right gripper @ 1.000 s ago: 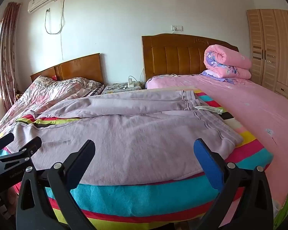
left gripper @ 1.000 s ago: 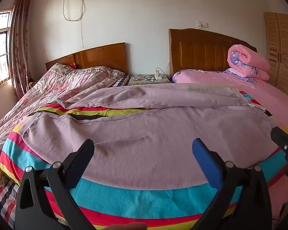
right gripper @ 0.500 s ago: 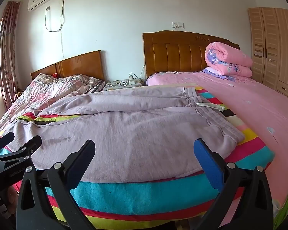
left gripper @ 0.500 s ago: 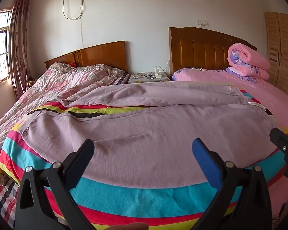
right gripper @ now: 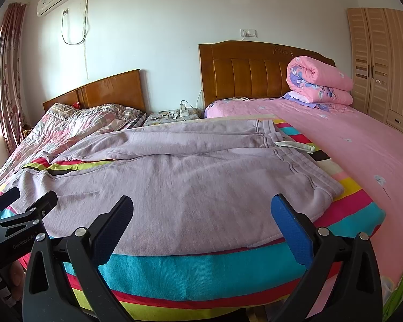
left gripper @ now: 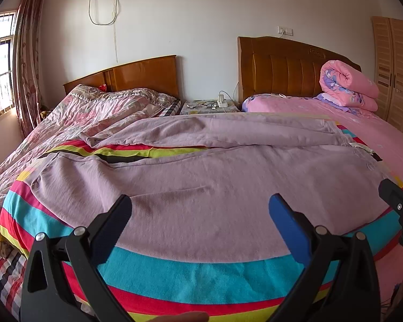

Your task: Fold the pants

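Lilac sweatpants (left gripper: 201,187) lie spread flat across a striped blanket (left gripper: 201,276) on the pink-sheeted bed (right gripper: 362,145). Waistband toward the blanket's right edge, white drawstring (right gripper: 295,145) trailing off it onto the stripes. Legs run toward the left edge; far leg lies along the back edge, near leg along the front edge, a wedge of stripes showing between them at the cuffs.

Left gripper (left gripper: 200,210): jaws spread wide, nothing between them, hovering over the near leg at the blanket's front edge. Right gripper (right gripper: 201,210): likewise spread and empty, over the seat and hip portion nearer the waistband. Each shows at the margin of the other's view, so the two hang side by side along the front edge.

Judgement: no fold made yet. Positions suit pinching the near leg's front hem at two places and carrying it back onto the far leg.

Surroundings: rolled pink quilt (right gripper: 319,83) at the headboard (right gripper: 255,69), well apart. Nightstand (right gripper: 172,115) with glasses and a charger behind the blanket's back edge. Second bed with floral cover (left gripper: 94,110) to the left. Wardrobe (right gripper: 381,64) at right. Nothing lies on the pants; path looks unobstructed. Loose drawstring may drag.
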`<state>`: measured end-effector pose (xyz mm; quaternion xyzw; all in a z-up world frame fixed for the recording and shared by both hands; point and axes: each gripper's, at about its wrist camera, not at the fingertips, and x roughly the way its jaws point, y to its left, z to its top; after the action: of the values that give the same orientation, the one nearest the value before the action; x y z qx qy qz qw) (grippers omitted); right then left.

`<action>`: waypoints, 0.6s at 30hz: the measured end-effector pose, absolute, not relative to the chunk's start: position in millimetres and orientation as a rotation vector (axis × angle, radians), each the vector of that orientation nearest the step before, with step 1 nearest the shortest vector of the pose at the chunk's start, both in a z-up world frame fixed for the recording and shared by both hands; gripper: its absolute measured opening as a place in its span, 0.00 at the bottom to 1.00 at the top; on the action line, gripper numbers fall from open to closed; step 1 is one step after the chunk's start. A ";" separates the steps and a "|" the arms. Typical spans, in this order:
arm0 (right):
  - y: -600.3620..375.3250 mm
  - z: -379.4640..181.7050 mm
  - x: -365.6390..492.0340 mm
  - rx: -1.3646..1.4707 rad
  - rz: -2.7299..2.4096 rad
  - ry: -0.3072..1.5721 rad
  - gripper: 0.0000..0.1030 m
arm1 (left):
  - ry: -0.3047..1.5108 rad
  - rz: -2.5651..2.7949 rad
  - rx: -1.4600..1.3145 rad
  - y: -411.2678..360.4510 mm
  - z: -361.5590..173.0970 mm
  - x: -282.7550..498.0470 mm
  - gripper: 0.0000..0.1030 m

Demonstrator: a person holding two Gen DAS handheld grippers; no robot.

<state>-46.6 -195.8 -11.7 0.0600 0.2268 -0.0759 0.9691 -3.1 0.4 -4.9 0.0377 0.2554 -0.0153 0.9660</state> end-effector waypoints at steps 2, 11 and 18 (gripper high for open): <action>-195.7 -12.0 -46.3 0.121 -0.152 0.459 0.96 | 0.517 -0.030 0.077 0.2 -5.1 -3.3 0.99; -196.0 -11.8 -45.6 0.123 -0.152 0.463 0.96 | 0.521 -0.031 0.076 0.6 -4.4 -2.0 0.99; -196.2 -12.8 -45.4 0.125 -0.151 0.466 0.96 | 0.523 -0.031 0.075 0.6 -4.4 -1.5 0.99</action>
<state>-45.4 -196.2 -12.8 0.0616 0.2307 -0.0745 0.9682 -1.5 0.6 -4.4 0.0372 0.2583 -0.0152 0.9652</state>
